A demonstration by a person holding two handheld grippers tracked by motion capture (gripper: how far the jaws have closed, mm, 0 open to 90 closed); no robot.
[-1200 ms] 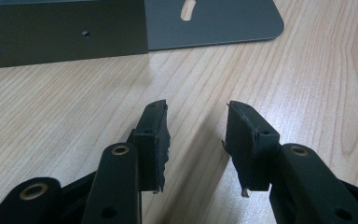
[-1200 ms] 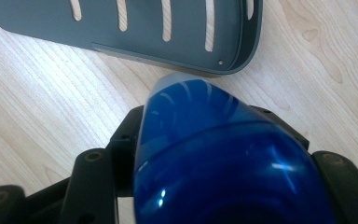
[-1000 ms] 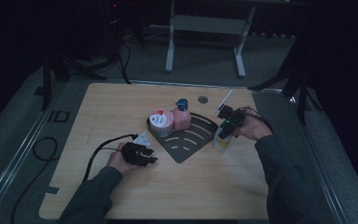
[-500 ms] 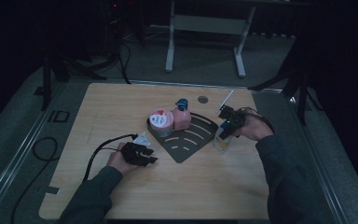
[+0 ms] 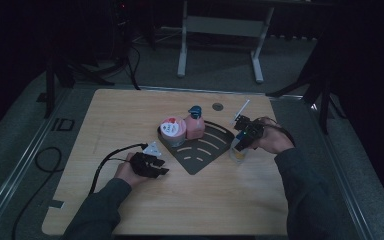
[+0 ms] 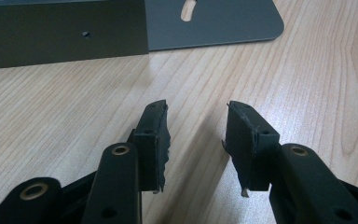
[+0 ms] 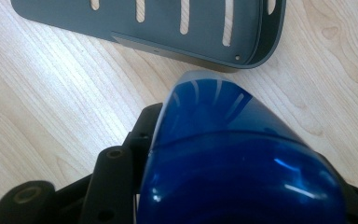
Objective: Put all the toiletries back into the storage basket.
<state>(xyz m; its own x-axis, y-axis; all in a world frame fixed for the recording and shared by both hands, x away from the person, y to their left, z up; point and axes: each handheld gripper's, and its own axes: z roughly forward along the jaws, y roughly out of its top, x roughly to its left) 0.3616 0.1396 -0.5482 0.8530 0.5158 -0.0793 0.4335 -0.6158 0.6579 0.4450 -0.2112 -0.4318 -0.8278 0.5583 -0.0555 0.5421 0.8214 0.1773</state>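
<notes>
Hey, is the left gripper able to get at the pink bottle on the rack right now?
Probably yes. The left gripper is open and holds nothing, resting by the rack. The pink bottle stands at the rack's back beside a round tub, which crowds one side, so it should come from above or the front.

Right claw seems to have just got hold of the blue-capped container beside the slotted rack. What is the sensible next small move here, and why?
Probably lift it straight up a little. The right claw has just been closing with the blue cap between its jaws. The container stands on the table beside the dark slotted rack, so it must clear the rack's raised rim. The left claw is open, holding nothing.
</notes>
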